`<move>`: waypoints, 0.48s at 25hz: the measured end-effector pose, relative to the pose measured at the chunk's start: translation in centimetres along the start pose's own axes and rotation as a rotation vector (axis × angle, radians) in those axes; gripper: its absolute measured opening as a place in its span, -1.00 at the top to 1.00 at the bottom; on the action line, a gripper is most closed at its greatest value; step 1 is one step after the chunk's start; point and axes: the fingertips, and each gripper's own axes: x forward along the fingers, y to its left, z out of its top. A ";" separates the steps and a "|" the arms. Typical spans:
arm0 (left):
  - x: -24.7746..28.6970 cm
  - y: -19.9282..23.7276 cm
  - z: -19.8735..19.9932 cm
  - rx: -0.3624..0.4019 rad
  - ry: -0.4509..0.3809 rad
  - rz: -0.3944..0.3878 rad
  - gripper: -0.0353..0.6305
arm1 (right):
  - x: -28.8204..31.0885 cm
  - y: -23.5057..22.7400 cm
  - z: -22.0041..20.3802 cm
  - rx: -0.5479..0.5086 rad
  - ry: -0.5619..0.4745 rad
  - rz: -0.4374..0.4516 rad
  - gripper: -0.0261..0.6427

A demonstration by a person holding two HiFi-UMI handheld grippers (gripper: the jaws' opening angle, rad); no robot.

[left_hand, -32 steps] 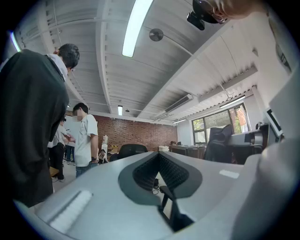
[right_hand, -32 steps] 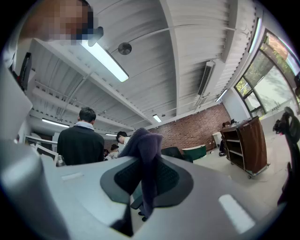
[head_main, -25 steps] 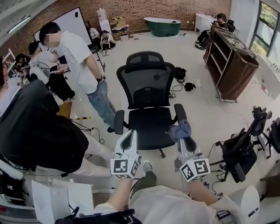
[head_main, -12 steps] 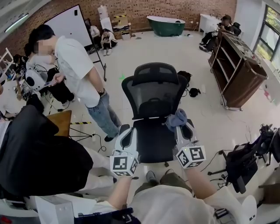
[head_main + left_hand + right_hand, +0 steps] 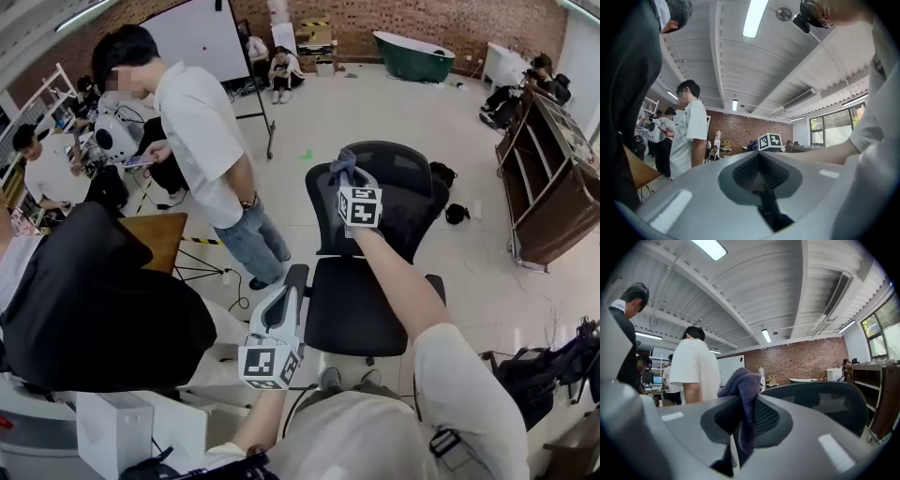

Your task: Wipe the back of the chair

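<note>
Brick-walled workroom (image 5: 450, 23), bystanders (image 5: 202, 131) close by. Pale smooth floor (image 5: 450, 103). Black mesh-backed chair (image 5: 412, 197), upright, facing the operator. Left gripper (image 5: 289, 283), low near the seat front, jaws pressed together on nothing. Right gripper (image 5: 348, 183), raised beside the backrest's upper left edge, pinching a purple-grey cloth (image 5: 743, 394). Risk, judged: narrow pinch, so mesh may snag the cloth free; pressure may swivel the chair.

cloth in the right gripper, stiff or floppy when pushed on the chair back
Likely floppy: the cloth droops in soft folds from the right gripper. Probably light, since a pinch holds it. It should mould to the chair back rather than skid.
</note>
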 end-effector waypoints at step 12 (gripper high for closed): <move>2.1 1.2 -1.4 -0.019 0.014 -0.035 0.63 | -0.4 -14.5 -1.1 -0.005 0.040 -0.245 0.78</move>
